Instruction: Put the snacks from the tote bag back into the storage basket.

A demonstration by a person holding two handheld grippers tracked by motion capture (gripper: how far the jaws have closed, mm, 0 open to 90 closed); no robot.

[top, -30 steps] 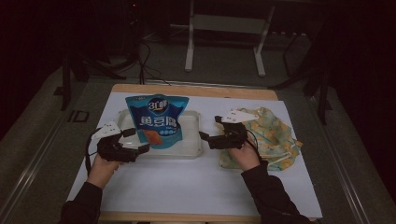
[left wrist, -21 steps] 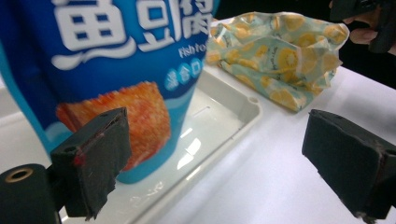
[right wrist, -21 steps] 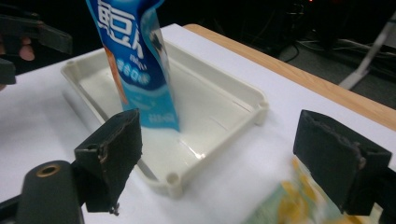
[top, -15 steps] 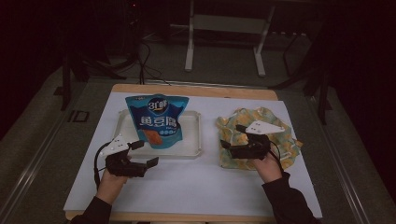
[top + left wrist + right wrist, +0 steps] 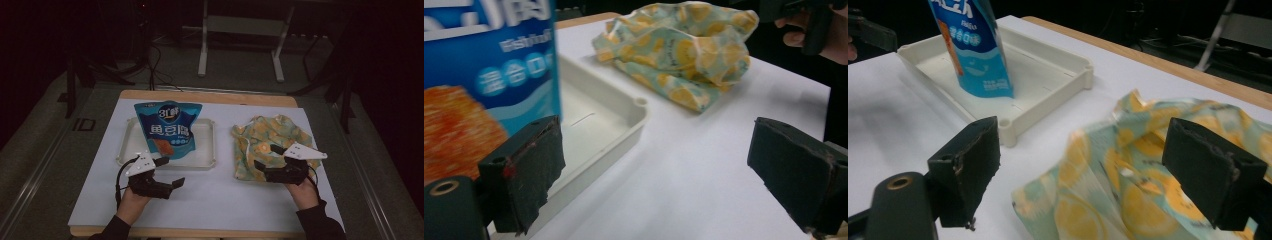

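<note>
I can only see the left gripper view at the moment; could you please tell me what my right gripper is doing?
Observer: The right gripper hangs open over the near edge of the crumpled yellow lemon-print cloth, holding nothing.
Operator: Thank you. Is the blue snack bag inside the tray or beside it?
Observer: The blue printed snack bag stands upright inside the shallow white plastic tray, its base on the tray floor.
Operator: And where does my left gripper sit relative to that tray?
Observer: In the high view the left gripper is open just in front of the tray's near rim, over the white table cover.
</note>
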